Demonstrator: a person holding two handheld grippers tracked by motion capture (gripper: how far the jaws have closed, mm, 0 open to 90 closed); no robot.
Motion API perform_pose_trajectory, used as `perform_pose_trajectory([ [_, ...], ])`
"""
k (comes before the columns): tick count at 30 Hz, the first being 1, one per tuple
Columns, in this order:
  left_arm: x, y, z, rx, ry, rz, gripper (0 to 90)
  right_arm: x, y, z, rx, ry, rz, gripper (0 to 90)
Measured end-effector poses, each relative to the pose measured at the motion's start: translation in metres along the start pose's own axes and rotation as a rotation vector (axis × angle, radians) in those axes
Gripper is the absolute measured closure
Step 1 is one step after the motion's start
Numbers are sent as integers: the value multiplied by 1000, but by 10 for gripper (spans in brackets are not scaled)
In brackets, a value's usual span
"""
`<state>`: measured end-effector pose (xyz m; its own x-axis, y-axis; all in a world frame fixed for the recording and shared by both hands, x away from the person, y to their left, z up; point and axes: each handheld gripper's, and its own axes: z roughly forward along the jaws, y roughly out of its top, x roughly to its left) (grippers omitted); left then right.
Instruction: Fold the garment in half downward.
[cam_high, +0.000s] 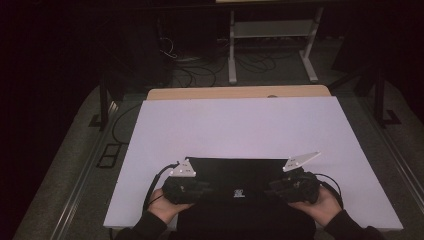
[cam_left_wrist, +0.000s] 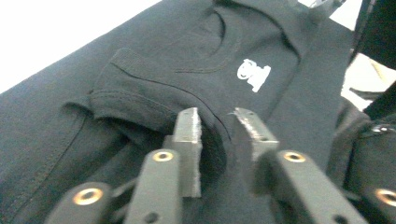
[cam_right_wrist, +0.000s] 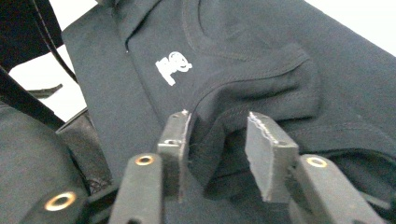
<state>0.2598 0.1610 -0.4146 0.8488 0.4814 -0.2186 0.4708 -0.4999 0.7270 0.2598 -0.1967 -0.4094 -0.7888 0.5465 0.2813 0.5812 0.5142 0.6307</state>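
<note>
1 black T-shirt (cam_high: 235, 180), folded, at the near edge of the white table sheet (cam_high: 240, 125); far half bare. Left gripper (cam_left_wrist: 215, 122) and right gripper (cam_right_wrist: 219, 122): jaws parted, fabric fold between, pads not pressing.

A table (cam_high: 240, 93) stands mid-frame, its wooden far edge bare, the rest under a white sheet (cam_high: 240, 125). On the sheet, at the lower centre of the frame, lies a folded black shirt (cam_high: 235, 175) with a small white logo.
</note>
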Motion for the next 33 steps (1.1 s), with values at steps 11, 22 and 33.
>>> perform_pose_trajectory([
  [11,6,6,-5,-2,21,5,304,0,6,-12,-53,7,-8,253],
  [22,3,16,-6,-17,-37,47,0,4,16,-13,-48,-25,-19,0],
  [33,11,23,-11,-16,-26,79,0,-11,19,-35,-86,-36,-17,0],
])
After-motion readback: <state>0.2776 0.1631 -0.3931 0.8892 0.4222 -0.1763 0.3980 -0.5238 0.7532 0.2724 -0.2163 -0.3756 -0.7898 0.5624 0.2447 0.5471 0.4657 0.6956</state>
